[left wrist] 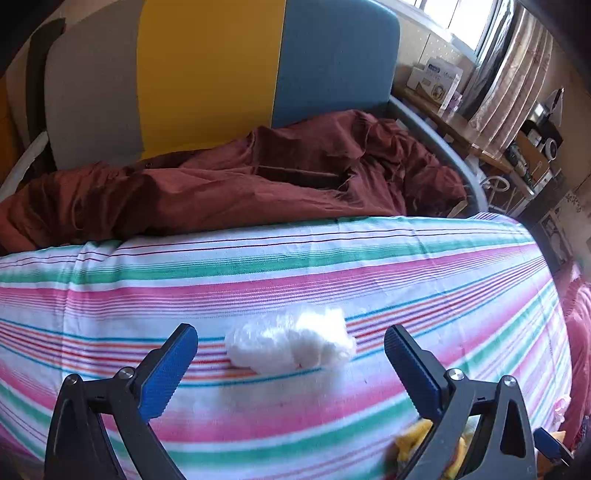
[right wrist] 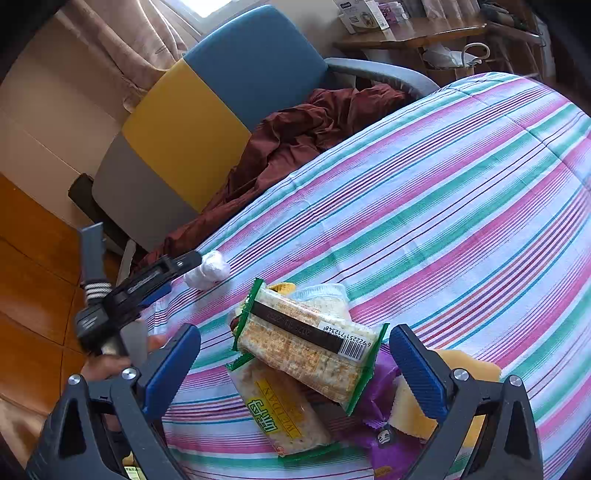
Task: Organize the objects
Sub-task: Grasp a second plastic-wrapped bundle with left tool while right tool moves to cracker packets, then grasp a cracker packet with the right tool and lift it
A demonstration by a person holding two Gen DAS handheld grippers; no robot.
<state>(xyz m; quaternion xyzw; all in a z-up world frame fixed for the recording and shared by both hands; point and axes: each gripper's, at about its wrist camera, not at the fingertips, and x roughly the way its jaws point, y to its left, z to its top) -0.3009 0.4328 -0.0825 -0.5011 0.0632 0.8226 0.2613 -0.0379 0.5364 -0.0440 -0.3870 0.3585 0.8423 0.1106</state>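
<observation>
Striped bedspread under white wad, left hand-held gripper agape.

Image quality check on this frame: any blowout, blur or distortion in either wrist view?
Left wrist: window blown out at top right, white wad nearly overexposed, striped bedspread bowed by the fisheye, dark vignette in the corners. Right wrist: snack packets sharp, barcode legible; left gripper slightly motion-blurred; bed edge strongly curved.

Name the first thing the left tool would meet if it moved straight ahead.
Most likely the white wad, lying on the striped sheet between the open left tool's fingers; depth is uncertain.
</observation>
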